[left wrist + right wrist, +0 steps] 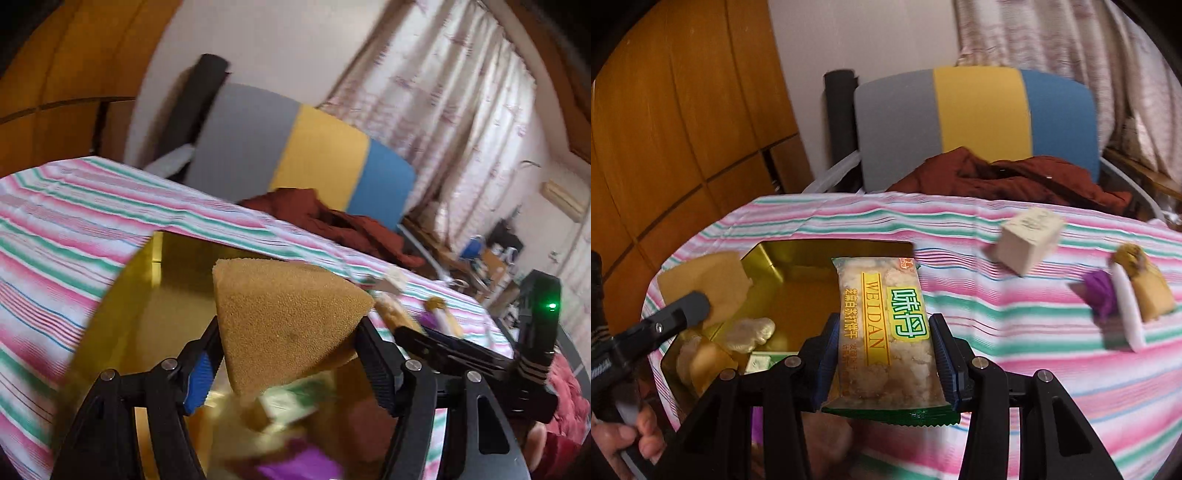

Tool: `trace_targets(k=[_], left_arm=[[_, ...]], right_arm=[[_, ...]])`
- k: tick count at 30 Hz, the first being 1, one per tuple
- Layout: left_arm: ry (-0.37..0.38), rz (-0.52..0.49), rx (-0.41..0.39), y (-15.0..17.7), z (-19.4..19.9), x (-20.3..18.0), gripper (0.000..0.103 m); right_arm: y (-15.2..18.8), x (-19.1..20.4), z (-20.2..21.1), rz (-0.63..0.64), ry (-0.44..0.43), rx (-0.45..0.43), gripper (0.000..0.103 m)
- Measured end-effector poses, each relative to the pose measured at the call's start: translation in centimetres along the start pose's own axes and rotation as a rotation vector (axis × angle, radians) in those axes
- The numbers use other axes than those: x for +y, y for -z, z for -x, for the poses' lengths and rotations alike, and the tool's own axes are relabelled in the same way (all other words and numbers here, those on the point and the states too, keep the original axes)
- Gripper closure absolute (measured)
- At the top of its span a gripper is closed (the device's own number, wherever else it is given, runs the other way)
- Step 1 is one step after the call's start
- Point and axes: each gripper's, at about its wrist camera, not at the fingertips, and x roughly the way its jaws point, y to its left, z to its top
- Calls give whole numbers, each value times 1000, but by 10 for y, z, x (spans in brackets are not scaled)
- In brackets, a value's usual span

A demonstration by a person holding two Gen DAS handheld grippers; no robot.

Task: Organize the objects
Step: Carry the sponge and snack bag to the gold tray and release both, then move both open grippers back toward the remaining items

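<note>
Nearest the lens on the left side, the left tool (288, 354) stands wide and is closed on a tan wedge-shaped sponge (284, 321), its pads pressing the two slanted flanks; the wedge hangs above the open gold tin (147, 295), which sits on the striped bench (55, 229) and already holds several blurred items. Further right, the right tool (884, 363) is closed to a narrower gap on a biscuit packet (884, 332), gripped across its width near the lower seal, just beside the tin's right wall.

Hazards, judged from the present layout:
- Sponge slip; the flanks taper toward the tip, so pad pressure may squeeze the wedge out forward; it could drop outside the tin.
- Collision between tools; both converge on the same tin, and the left tool (661, 321) already reaches across its left rim in the right-hand view.
- Packet crush; the contents look crumbly, so a tighter grip may break them.
- Packet overhang; its upper end tilts over the tin wall, so an early release may leave it propped on the rim.
- Loose items remaining on the bench, a pale cube (1027, 236) and a small cluster (1126, 295) well to the right, could be knocked by a returning tool.

Legible markings: the packet reads "WEIDAN" in a yellow band, with green Chinese characters alongside; smaller print is unreadable; faint marks on the cube cannot be read.
</note>
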Motion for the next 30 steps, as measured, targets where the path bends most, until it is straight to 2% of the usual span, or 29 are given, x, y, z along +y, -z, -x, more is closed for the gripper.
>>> trace_targets(k=[3,7,9,11,16,19,21,25,30], left_arm=[[-49,28,21,-5,-8,23,33],[-65,78,50,-3,-17,44,33],[-78,95,54,-1,-18,50,33],[-91,103,55,-2,-21,53,32],[-158,130,51,-7,-24,60,29],[-242,134,47,-11,-26,63,19],[-276,133,32,-12,-23,64,19],[-217,175,8,-11,-14,64,19],[-249,169,-55,-5,6,51,19]], right_arm=[[-8,8,-21,4,-7,34,55],[-15,13,-51,7,20,84,50],[-17,10,-52,-10,42,70,34],[-16,6,-43,-45,23,37,23],[-5,-6,-20,-95,21,-2,22],[3,-15,-10,-125,15,-9,22],[8,-20,-6,-141,17,-12,22],[18,-33,2,-175,28,-15,22],[25,-51,13,-226,47,-26,21]])
